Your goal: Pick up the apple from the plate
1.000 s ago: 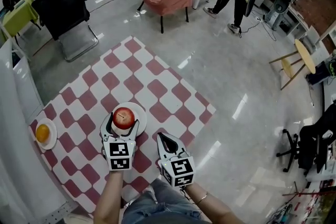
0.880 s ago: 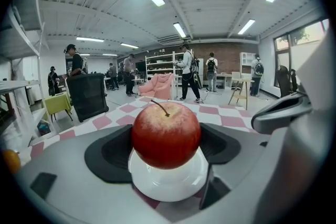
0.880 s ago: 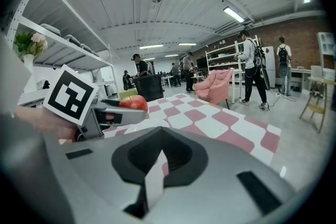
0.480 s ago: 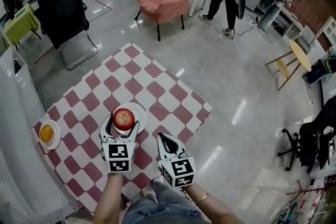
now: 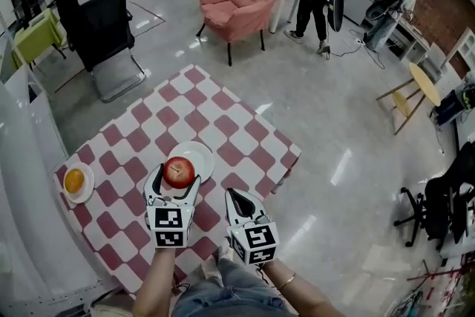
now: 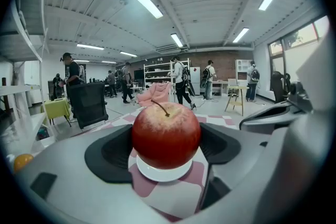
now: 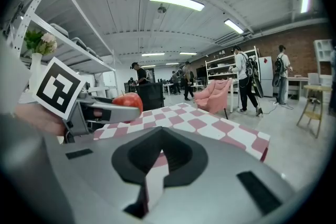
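One checked worktop [image 5: 245, 137] beneath both tongs. Left tongs [image 5: 177, 177]: jaws clamped on the apple's sides. Right tongs [image 5: 236, 197]: jaws together, empty, just beside the left. White plate [image 5: 202, 154]: just beyond the left tongs. Red apple [image 5: 178, 171]: between the left jaws, above the plate.

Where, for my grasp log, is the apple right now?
The apple sits left of centre in the head view, clamped between the jaws of the left gripper, over the near edge of the white plate on the checked tablecloth.

Apple [image 5: 179, 170] within left hand-held gripper [image 5: 176, 177]; plate [image 5: 201, 153] beyond it.
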{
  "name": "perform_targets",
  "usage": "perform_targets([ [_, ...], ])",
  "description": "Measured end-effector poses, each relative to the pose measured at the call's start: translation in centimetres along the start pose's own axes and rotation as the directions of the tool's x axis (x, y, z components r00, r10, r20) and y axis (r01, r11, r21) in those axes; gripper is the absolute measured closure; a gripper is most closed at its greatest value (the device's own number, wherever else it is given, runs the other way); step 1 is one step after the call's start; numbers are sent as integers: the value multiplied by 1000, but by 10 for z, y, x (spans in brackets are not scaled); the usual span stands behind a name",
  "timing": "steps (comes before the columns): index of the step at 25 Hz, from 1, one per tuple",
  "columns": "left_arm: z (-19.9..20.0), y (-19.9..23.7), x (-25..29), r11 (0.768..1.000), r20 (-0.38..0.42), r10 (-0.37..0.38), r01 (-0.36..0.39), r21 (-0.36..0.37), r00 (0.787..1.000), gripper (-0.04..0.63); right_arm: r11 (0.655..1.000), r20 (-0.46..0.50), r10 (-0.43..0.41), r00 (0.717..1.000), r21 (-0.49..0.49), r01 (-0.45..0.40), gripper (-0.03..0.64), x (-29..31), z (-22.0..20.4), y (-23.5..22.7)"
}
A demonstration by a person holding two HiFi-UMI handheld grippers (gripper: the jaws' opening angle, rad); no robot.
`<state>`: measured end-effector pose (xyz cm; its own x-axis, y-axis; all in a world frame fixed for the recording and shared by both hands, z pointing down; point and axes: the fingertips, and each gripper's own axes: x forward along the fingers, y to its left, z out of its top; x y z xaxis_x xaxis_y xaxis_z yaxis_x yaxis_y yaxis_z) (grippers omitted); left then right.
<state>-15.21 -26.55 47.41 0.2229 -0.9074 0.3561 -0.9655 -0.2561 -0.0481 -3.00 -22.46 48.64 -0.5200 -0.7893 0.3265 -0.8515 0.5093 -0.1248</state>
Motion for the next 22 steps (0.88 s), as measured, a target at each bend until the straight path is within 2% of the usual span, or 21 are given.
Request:
perform_targets([
  [8,0,-5,-33,1000,12,-12,11,28,1000,212,1000,21,1,1000,-16,-1,606,-20,1,18],
  [22,-10,0,-86,1000,38,-1,1,10,999,212,999,35,-5,999,-48,7,607,-48,-4,48],
])
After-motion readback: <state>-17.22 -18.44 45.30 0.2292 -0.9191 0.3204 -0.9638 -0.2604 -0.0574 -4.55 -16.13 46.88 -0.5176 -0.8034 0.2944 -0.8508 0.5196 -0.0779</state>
